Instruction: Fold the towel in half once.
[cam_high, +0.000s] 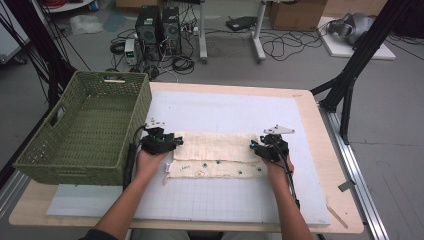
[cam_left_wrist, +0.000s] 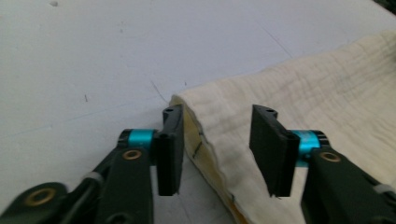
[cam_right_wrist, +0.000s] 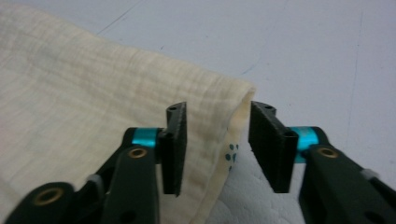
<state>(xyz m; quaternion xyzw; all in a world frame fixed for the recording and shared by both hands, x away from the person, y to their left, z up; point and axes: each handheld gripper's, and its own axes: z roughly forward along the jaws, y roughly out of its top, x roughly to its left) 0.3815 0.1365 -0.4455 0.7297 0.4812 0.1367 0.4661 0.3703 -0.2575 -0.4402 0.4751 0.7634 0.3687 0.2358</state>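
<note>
A green wicker basket (cam_high: 85, 127) stands at the left of the table (cam_high: 320, 125), beside a folded cream muslin cloth (cam_high: 215, 154) lying on the white gridded mat (cam_high: 225, 112). The left gripper (cam_high: 172, 141) straddles the cloth's left fold with jaws released; the right gripper (cam_high: 254, 146), likewise released, straddles the right fold. No writing is legible.

In the high view, the left tongs (cam_high: 176, 141) and right tongs (cam_high: 253, 146) sit over the ends of the folded cloth (cam_high: 215, 147), too small there to tell how their jaws stand. The small marks on the cloth's lower layer are too tiny to read. The green basket (cam_high: 85, 127) hides the surface's (cam_high: 320, 150) left edge. Both forearms are cut off at the bottom edge. In both gripper views the cloth runs past the frame edges.
</note>
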